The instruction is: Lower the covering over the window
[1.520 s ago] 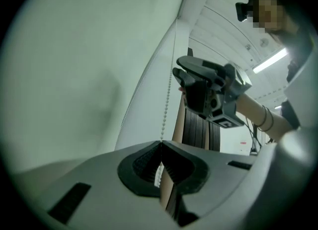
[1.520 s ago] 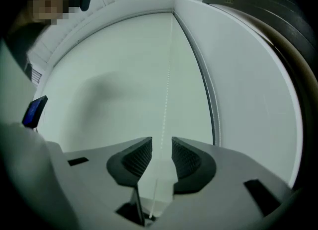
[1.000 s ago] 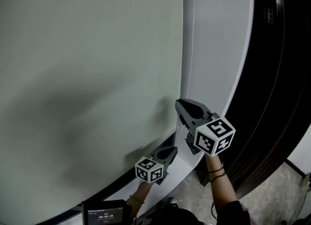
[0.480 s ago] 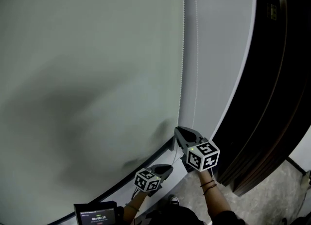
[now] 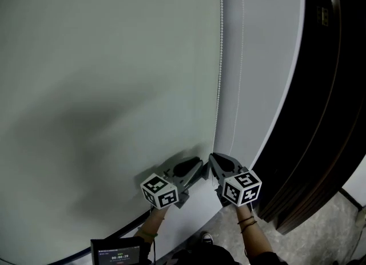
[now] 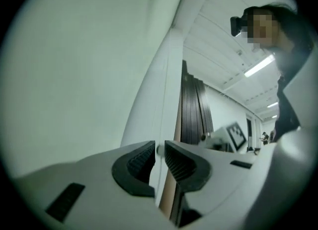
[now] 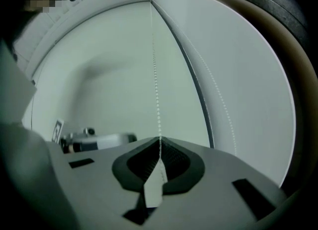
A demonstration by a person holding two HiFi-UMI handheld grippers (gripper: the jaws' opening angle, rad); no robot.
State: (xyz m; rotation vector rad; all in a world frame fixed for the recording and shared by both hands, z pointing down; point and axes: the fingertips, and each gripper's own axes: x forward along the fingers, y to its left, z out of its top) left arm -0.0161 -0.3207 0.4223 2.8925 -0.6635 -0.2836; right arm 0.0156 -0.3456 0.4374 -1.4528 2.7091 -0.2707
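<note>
A pale grey-green roller blind point(image 5: 103, 86) fills the head view's left and middle. Its white bead chain point(image 5: 219, 75) hangs down the blind's right edge, with a second strand point(image 5: 240, 58) on the white wall beside it. My right gripper point(image 5: 211, 156) is shut on the chain low down; in the right gripper view the chain point(image 7: 155, 75) runs straight into the closed jaws point(image 7: 160, 144). My left gripper point(image 5: 198, 162) sits just left of the right one, pointing at the same chain. Its jaws point(image 6: 159, 150) stand a narrow gap apart, with nothing pressed between them.
A strip of white wall point(image 5: 269, 58) borders the blind on the right, then a dark ribbed curtain point(image 5: 326, 86). The blind's dark bottom edge point(image 5: 114, 228) runs low at the left. A small screen device point(image 5: 120, 252) and grey floor point(image 5: 326, 229) lie below.
The right gripper came down with the chain, then held still. The left gripper dipped, then rose to just beside the right gripper's tips.
</note>
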